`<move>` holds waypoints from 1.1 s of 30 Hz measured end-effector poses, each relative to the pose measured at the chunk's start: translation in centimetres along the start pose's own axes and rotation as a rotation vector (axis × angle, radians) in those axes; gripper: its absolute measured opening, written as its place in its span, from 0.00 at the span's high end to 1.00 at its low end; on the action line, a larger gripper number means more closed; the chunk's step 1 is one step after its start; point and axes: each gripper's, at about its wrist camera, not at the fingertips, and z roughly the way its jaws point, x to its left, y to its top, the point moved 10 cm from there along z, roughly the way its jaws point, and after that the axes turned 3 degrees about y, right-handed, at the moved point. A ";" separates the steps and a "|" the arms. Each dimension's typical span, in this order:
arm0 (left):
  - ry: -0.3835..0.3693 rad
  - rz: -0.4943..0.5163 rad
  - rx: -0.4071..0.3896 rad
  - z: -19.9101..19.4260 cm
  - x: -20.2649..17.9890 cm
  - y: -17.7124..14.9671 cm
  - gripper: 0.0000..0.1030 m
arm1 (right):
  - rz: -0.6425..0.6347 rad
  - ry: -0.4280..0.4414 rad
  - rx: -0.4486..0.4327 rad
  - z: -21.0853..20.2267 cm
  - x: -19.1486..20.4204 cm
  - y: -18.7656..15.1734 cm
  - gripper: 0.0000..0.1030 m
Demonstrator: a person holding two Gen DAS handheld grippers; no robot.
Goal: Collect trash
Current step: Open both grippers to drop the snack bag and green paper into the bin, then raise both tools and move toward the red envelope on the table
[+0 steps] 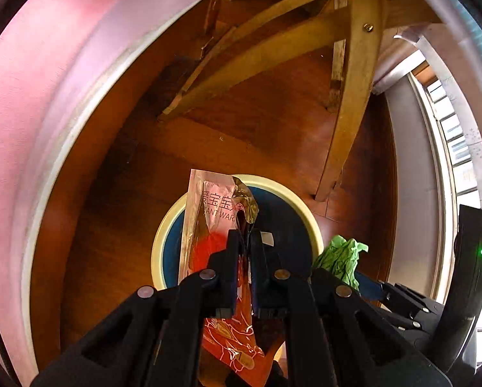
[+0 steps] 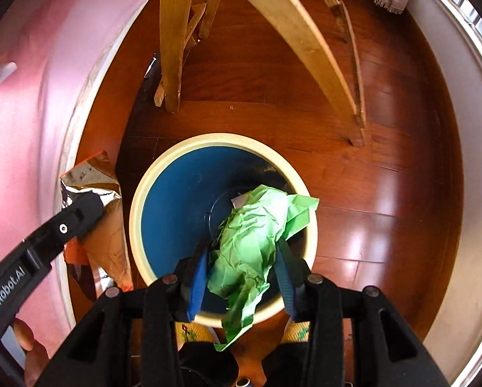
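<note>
Left tongs [image 1: 245,235] clamped on wrapper [image 1: 208,213] — thin, slippery foil; right tongs [image 2: 241,258] clamp green paper [image 2: 254,225] — light, crushable; your mid-body grips suit; bin [image 2: 138,225] below.

Support surface: glossy reddish-brown wooden plank floor [image 2: 353,193], seams visible between boards, bright window glare on the planks at 3 to 4 o'clock in the right wrist view.

Standing directly on it:
- Round bin with cream rim and blue inside [image 2: 176,200], centre of the right wrist view; also low centre in the left wrist view [image 1: 292,200].
- Pale wooden chair legs with cross-rails [image 2: 171,64], feet on the planks at 11 to 1 o'clock beyond the bin, apart from its rim.

Pink wall with a pale skirting board [image 2: 76,129] bounds the floor at 9 o'clock.
</note>
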 end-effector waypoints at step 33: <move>0.117 0.152 -0.269 -8.1 2.9 1.9 0.04 | -0.076 0.032 -0.157 -1.9 3.7 1.5 0.40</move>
